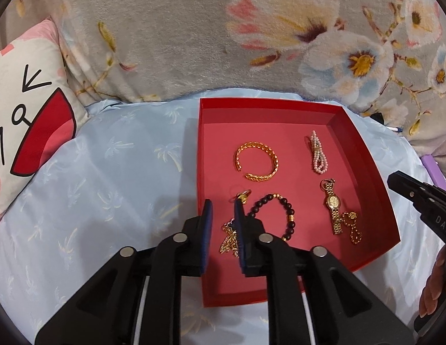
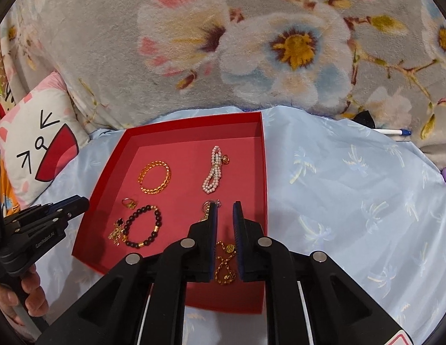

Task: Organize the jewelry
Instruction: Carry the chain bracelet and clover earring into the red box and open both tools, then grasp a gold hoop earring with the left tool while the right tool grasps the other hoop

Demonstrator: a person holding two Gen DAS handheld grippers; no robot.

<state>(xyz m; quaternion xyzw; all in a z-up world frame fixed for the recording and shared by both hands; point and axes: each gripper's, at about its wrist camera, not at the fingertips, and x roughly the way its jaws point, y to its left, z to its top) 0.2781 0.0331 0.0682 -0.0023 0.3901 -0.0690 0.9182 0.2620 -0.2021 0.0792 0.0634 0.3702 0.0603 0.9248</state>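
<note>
One red tray (image 1: 366,155) lies on a pale blue bedsheet (image 1: 113,172) and holds seven pieces: one gold bangle (image 1: 257,161), one pearl strand (image 1: 317,155), one gold watch (image 1: 333,204), one dark bead bracelet (image 1: 276,215), one ring (image 1: 243,195) and two gold chains (image 1: 353,227).

The left gripper (image 1: 223,204) and right gripper (image 2: 224,205) hover with fingers slightly parted, grasping nothing.

Only the right view shows a pen (image 2: 391,131) and the gold charm on the pearls.

Open sheet flanks the tray's left and right walls.
</note>
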